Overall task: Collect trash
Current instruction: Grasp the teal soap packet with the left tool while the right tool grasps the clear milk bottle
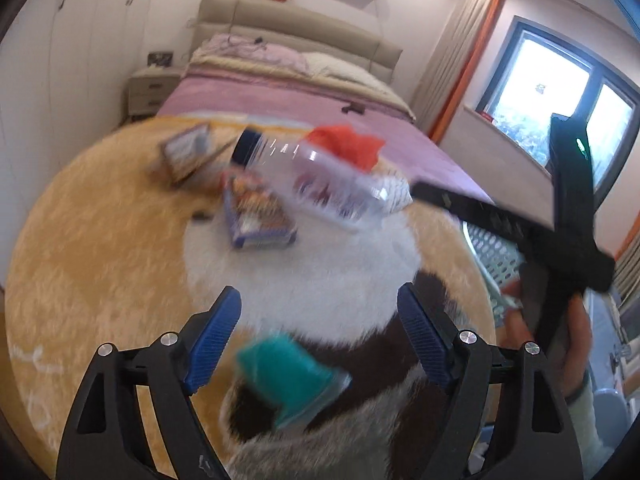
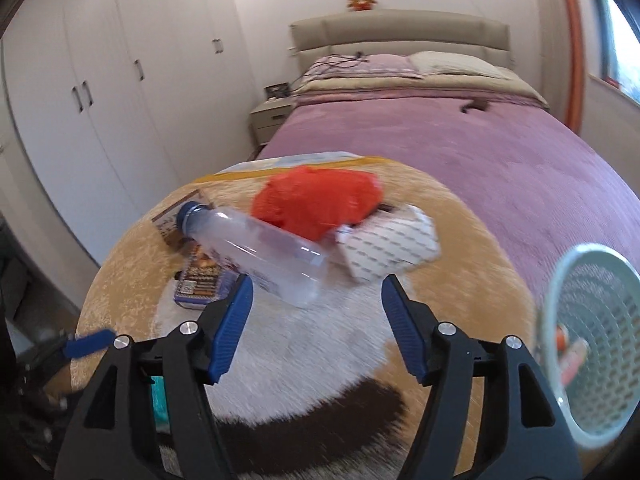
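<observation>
Trash lies on a fluffy tan, white and brown throw [image 2: 304, 360] at the foot of the bed. A clear bottle [image 2: 260, 252] with a dark blue cap rests against a crumpled red bag [image 2: 316, 204] and a white patterned packet [image 2: 392, 244]. My right gripper [image 2: 318, 280] stands open just short of the bottle, nothing between its pads. My left gripper [image 1: 318, 292] is open too, above a teal packet [image 1: 288, 380] that lies untouched on the throw. The same bottle [image 1: 304, 168], red bag [image 1: 348, 144] and white packet [image 1: 394, 192] lie further ahead.
A purple snack pack [image 1: 256, 216] and a small booklet [image 1: 188, 152] lie left of the bottle. A pale green perforated basket [image 2: 592, 340] sits at the right edge. One of the left gripper's blue fingers [image 2: 90, 344] shows at the left. Behind are the pink bed [image 2: 480, 152], wardrobes and a nightstand.
</observation>
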The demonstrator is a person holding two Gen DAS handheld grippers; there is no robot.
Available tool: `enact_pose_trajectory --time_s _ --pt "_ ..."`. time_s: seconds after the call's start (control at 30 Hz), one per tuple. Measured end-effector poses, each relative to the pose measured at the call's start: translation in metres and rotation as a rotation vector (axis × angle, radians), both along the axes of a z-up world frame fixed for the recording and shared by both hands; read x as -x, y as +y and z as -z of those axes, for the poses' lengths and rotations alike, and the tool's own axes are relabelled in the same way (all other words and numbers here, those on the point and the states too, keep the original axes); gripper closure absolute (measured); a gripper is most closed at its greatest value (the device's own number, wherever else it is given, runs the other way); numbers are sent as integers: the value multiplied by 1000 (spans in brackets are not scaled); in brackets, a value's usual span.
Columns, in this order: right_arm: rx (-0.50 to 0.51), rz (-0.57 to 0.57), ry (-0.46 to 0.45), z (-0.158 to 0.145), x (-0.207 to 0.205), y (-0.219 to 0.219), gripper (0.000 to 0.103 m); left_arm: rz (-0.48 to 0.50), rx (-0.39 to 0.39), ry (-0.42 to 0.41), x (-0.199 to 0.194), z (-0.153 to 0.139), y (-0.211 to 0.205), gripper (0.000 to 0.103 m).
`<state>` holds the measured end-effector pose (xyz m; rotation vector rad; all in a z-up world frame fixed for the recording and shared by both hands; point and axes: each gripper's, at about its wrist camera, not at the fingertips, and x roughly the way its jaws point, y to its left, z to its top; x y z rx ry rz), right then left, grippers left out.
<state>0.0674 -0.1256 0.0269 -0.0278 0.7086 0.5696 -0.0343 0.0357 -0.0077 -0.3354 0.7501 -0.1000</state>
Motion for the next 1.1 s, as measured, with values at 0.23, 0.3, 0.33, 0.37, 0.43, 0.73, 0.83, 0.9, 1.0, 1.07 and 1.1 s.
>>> enact_pose_trajectory --time_s 0.23,0.3,0.33,0.37,0.43,0.73,0.83,0.9,1.0,1.07,1.1 --pt "83 -14 -48 8 -19 34 32 44 20 114 22 32 -4 25" --pt "89 -26 -43 11 -27 42 31 49 29 131 25 39 -7 25" --pt "90 -26 -40 12 -30 44 30 48 22 135 26 41 -8 25" --pt "89 -32 -33 13 -33 47 30 45 9 136 25 43 -10 25" --pt "81 -53 -17 16 -39 51 28 38 -14 133 24 46 -13 27" --pt "140 -90 3 28 -41 65 25 -8 -93 108 14 43 -12 52" --pt "136 -110 10 28 -36 66 25 -17 -79 100 16 40 -2 54" --pt "132 -125 34 27 -30 63 26 -33 -77 89 12 37 6 54" --pt "107 -137 65 26 -17 59 26 -73 -79 55 6 32 22 54" --pt "102 -149 76 27 -7 59 26 -108 -81 44 0 31 34 54" --pt "104 -158 85 29 -2 61 26 -120 -84 38 -2 30 36 54"
